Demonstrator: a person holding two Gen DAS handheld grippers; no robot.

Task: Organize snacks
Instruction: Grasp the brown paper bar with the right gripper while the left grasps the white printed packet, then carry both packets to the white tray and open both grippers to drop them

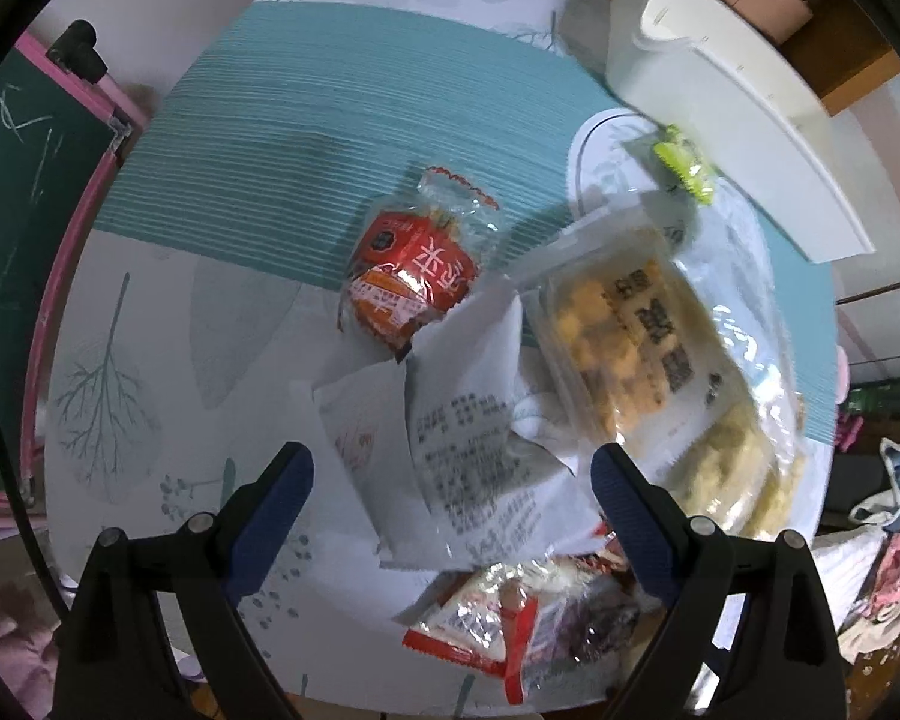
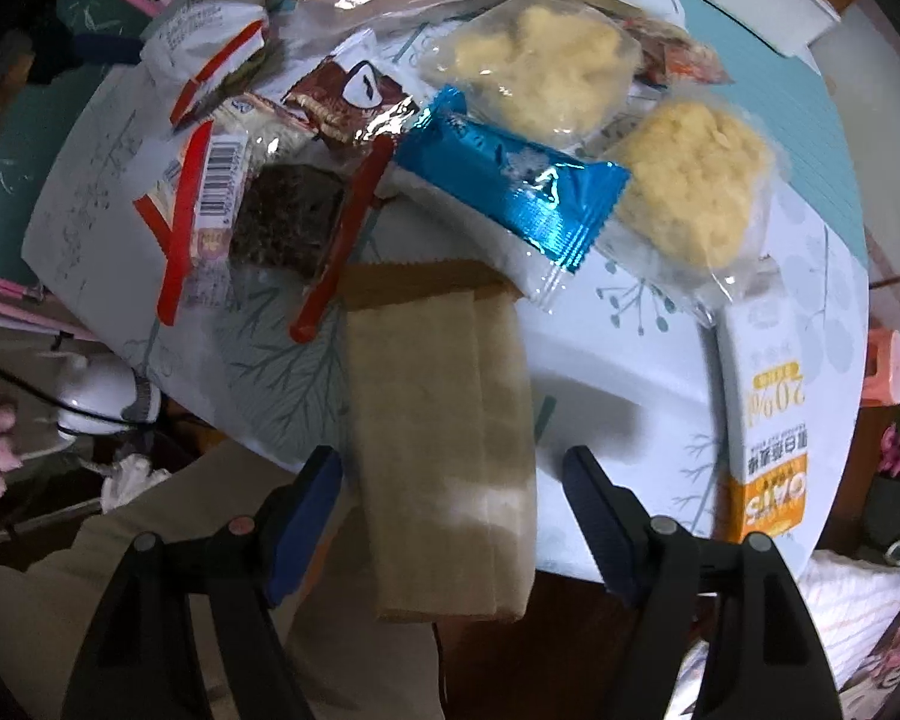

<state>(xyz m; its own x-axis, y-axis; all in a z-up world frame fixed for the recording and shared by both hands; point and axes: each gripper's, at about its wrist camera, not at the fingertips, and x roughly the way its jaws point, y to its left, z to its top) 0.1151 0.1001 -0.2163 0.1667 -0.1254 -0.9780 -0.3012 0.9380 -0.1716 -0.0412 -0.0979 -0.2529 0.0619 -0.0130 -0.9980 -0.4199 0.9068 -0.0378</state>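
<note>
Above the brown packet (image 2: 444, 438), the right gripper (image 2: 450, 510) hung open, ready to pinch; the left gripper (image 1: 450, 504) hung open too.

Round table (image 1: 120, 360), leaf-print cloth – snack packets (image 1: 414, 276) heaped, white bin (image 1: 720, 120), oat carton (image 2: 762, 420).

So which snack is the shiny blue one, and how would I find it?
Look at the round table with the leaf-print cloth, seen from the right claw's camera. In the snack pile, the shiny blue packet lies slantwise just above the plain brown paper packet, beside two clear bags of pale yellow puffs. It is the only bright blue foil wrapper there.
</note>
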